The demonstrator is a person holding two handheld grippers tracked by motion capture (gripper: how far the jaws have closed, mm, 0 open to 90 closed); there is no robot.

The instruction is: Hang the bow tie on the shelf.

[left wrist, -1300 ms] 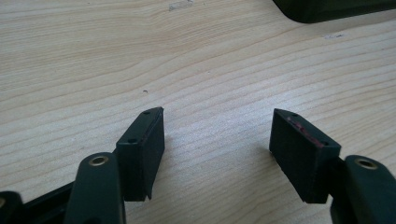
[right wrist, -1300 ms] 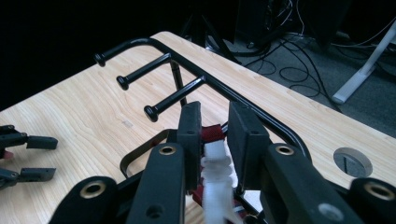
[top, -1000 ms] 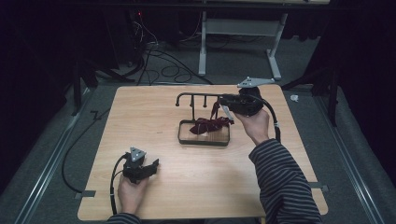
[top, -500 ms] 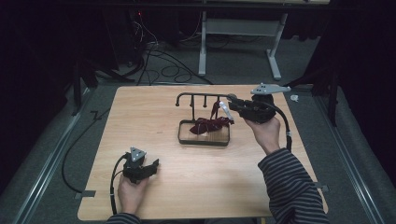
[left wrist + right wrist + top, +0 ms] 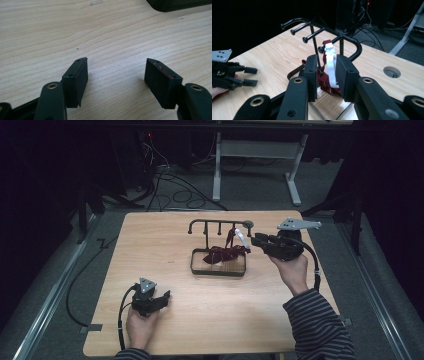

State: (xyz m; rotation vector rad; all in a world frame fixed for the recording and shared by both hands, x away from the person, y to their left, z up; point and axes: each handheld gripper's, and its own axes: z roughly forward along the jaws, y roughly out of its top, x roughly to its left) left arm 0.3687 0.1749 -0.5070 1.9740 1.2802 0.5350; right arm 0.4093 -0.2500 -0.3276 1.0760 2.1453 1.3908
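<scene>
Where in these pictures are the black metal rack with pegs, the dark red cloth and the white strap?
Black metal rack with pegs [image 5: 352, 42]: right gripper view, curved top bar.
Dark red cloth [image 5: 222, 253]: high view, bunched middle.
White strap [image 5: 331, 65]: right gripper view, mid-length.

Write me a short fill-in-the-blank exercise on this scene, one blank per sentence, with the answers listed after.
1. The left claw rests on the light wooden table with its jaws ____.
2. The white strap hangs from a peg of the black metal ____.
3. The dark red cloth item lies partly in the black rectangular ____.
4. The white strap sits ____ the jaws of the right claw.

Answers: open; rack; tray; between
</scene>
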